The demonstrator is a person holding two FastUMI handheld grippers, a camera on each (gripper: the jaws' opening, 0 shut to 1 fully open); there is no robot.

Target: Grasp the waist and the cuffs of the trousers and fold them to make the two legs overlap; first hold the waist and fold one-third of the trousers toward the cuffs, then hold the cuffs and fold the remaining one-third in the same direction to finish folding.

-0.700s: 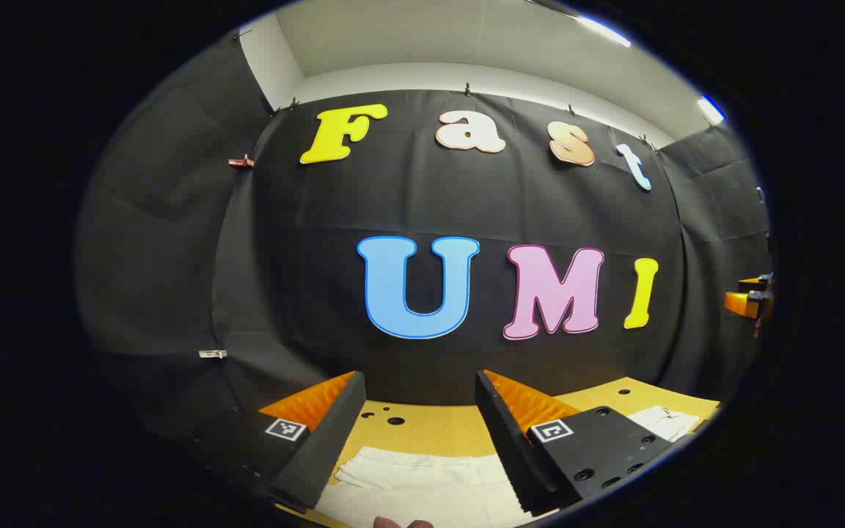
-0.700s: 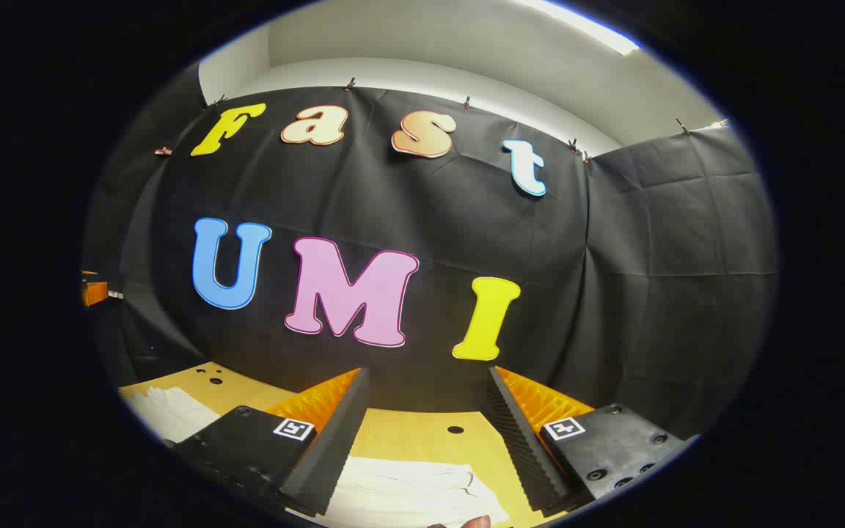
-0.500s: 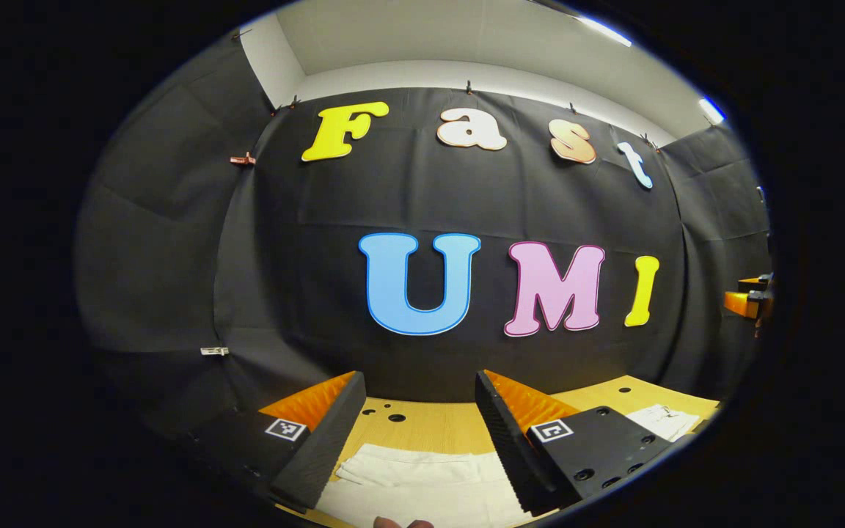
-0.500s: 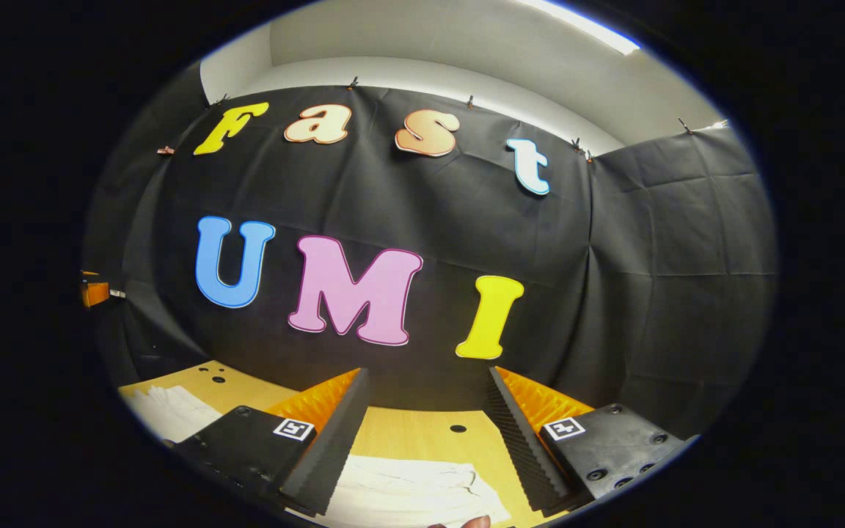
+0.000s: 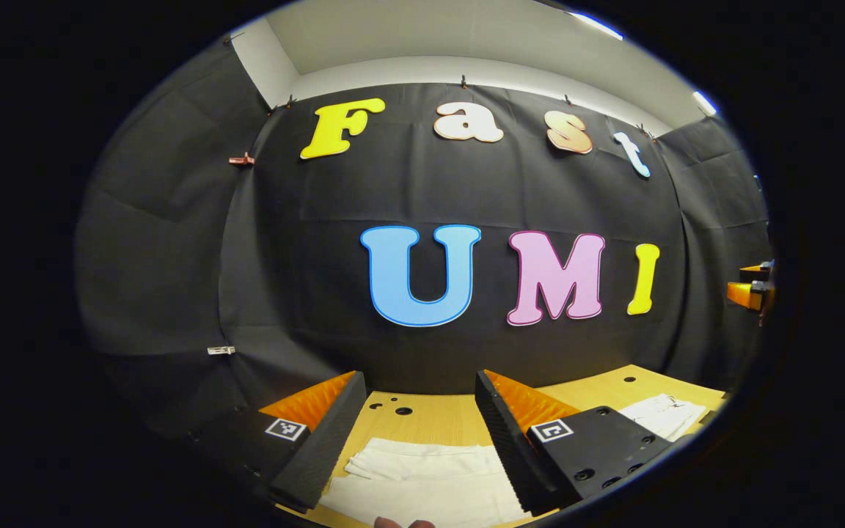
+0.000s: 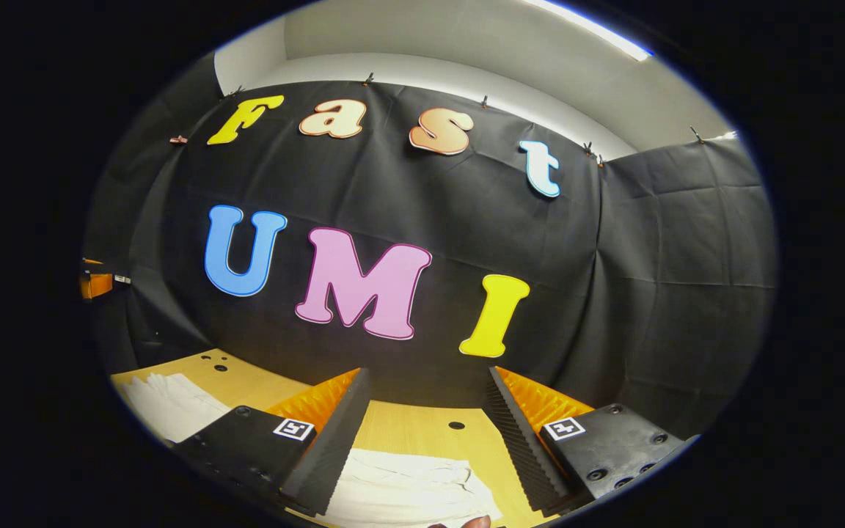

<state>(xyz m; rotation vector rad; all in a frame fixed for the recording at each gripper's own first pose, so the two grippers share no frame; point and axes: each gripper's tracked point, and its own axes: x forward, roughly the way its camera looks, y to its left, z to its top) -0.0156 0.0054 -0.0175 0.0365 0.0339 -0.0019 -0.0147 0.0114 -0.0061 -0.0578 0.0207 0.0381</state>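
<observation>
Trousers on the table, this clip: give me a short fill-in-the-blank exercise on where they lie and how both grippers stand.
1. The white trousers lie on a ____ table with round holes in it.
2. The left gripper has its two fingers spread ____, with nothing pressed between them.
3. In the right gripper view, the trousers lie ____ the right gripper, seen through the gap between its fingers.

Missing words: wooden; open; below
</observation>
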